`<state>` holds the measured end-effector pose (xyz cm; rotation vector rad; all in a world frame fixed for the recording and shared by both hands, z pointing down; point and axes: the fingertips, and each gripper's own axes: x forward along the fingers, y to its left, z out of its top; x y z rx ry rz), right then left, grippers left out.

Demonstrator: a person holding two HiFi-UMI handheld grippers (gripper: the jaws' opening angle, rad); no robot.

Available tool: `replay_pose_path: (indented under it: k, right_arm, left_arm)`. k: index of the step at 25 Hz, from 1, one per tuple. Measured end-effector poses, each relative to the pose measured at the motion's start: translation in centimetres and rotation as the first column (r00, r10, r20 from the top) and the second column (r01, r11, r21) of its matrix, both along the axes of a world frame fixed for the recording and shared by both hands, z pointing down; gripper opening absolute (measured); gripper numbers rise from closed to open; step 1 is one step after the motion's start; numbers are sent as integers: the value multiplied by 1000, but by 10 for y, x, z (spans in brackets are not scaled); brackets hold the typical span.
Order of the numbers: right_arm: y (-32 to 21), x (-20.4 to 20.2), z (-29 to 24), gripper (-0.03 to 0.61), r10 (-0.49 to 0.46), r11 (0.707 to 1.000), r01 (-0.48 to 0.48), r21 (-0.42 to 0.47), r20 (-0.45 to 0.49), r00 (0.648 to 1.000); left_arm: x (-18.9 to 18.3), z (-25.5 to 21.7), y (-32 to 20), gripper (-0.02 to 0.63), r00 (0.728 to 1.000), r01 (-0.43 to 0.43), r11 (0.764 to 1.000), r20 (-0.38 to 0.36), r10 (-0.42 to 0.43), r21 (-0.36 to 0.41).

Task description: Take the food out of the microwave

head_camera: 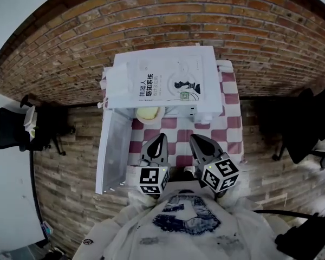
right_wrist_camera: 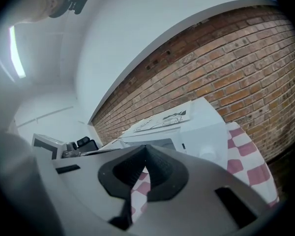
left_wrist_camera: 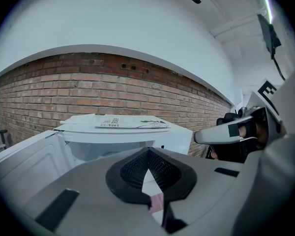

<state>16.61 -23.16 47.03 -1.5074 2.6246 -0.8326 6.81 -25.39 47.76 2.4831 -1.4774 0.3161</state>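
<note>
A white microwave [head_camera: 206, 99] stands at the back of a table with a red-and-white checked cloth [head_camera: 230, 126]. Its door [head_camera: 112, 151] hangs open toward the left. A pale bowl of yellowish food [head_camera: 149, 113] shows at the mouth of the oven. My left gripper [head_camera: 158, 144] and right gripper [head_camera: 197, 143] hover side by side over the cloth, in front of the opening and short of the bowl. Both are shut with nothing between the jaws. The left gripper view shows the microwave [left_wrist_camera: 179, 136] beyond the closed tips [left_wrist_camera: 148, 152]. In the right gripper view it [right_wrist_camera: 206, 132] lies past the tips [right_wrist_camera: 146, 150].
A printed booklet [head_camera: 165, 83] lies on top of the microwave. A brick wall [head_camera: 168, 15] rises behind the table. Black office chairs stand at the left [head_camera: 11, 126] and at the right [head_camera: 303, 129]. The open door takes up the table's left side.
</note>
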Motion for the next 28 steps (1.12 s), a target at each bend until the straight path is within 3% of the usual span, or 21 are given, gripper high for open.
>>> replay_pose_path:
  k: [14,28]
  right_arm:
    - [-18,-24,7,14,-109,994,109,-10,8,994]
    - [-31,-28,0,14,-86,996,87,17,-33,996]
  left_arm:
    - [-25,16,-10,8,994,99,994,-32,-100,-47]
    - [-33,40,-23,9,996,79,994,-44,-83,-80]
